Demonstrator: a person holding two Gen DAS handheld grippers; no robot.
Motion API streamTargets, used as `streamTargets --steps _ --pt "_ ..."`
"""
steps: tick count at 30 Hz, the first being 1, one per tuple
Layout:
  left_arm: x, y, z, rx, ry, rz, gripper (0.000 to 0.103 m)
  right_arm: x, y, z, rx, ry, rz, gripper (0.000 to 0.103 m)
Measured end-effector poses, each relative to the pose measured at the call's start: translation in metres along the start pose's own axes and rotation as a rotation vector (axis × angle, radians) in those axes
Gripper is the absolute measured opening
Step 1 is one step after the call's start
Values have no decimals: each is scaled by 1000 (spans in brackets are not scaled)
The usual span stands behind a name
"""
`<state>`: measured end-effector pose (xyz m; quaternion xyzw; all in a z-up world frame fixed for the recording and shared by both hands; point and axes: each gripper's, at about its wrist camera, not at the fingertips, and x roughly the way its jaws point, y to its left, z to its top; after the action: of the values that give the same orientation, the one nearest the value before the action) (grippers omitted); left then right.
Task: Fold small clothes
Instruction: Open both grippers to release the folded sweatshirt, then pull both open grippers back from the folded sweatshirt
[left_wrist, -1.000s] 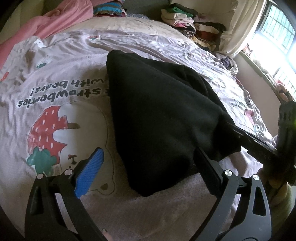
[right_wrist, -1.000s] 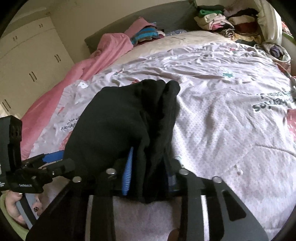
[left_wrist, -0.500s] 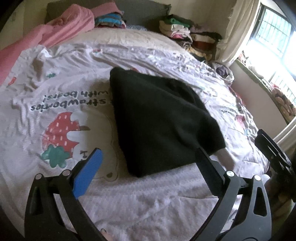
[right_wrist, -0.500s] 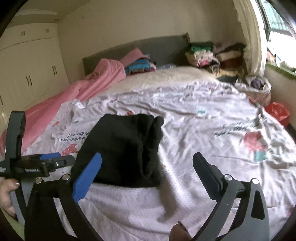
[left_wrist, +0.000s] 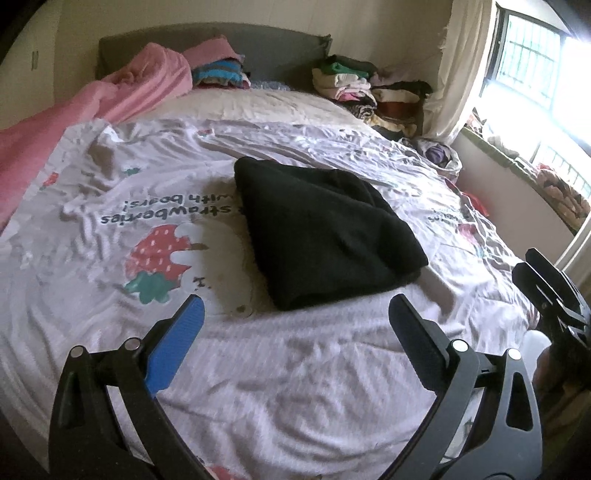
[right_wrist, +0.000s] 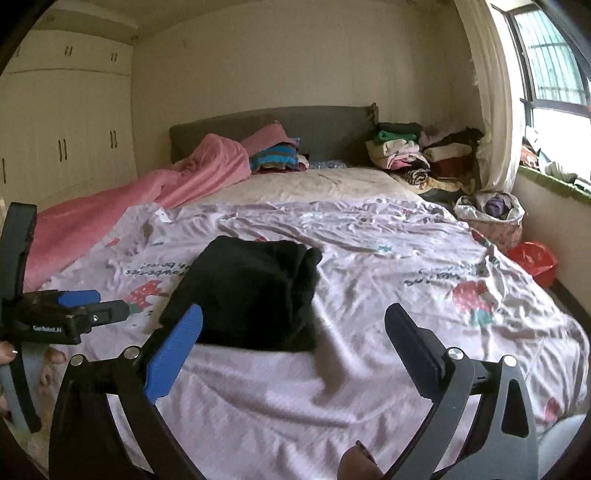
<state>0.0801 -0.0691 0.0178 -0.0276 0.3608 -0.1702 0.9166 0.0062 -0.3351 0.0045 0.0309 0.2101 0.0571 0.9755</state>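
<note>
A folded black garment (left_wrist: 321, 229) lies flat on the printed bed sheet (left_wrist: 110, 229); it also shows in the right wrist view (right_wrist: 255, 295). My left gripper (left_wrist: 295, 314) is open and empty, held back from the garment's near edge. My right gripper (right_wrist: 293, 325) is open and empty, also pulled back, with the garment just beyond its blue left finger (right_wrist: 173, 354). The left gripper appears at the left edge of the right wrist view (right_wrist: 74, 314), and the right gripper at the right edge of the left wrist view (left_wrist: 554, 291).
A pink blanket (right_wrist: 147, 199) lies along the left of the bed. Stacks of folded clothes (right_wrist: 417, 155) sit by the grey headboard (right_wrist: 325, 125). A bag of clothes (right_wrist: 491, 218) and a red bag (right_wrist: 532, 258) stand by the window wall. White wardrobes (right_wrist: 62, 129) stand at left.
My right gripper was shut on the black garment, let it go and opened. Both grippers then drew back from the garment, which now lies folded on the sheet.
</note>
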Motion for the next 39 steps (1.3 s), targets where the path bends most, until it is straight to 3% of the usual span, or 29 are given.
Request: streamTargets --steps 11,20,39 --pt "-17 16 -45 -4 -28 43 93 -12 28 -35 -56 0 -87 99" --pt "-10 24 -55 -20 -3 48 93 -2 37 -57 -13 84 -107 99" --pt "-10 32 -58 -39 13 112 94 3 44 -62 -24 105 -104 99"
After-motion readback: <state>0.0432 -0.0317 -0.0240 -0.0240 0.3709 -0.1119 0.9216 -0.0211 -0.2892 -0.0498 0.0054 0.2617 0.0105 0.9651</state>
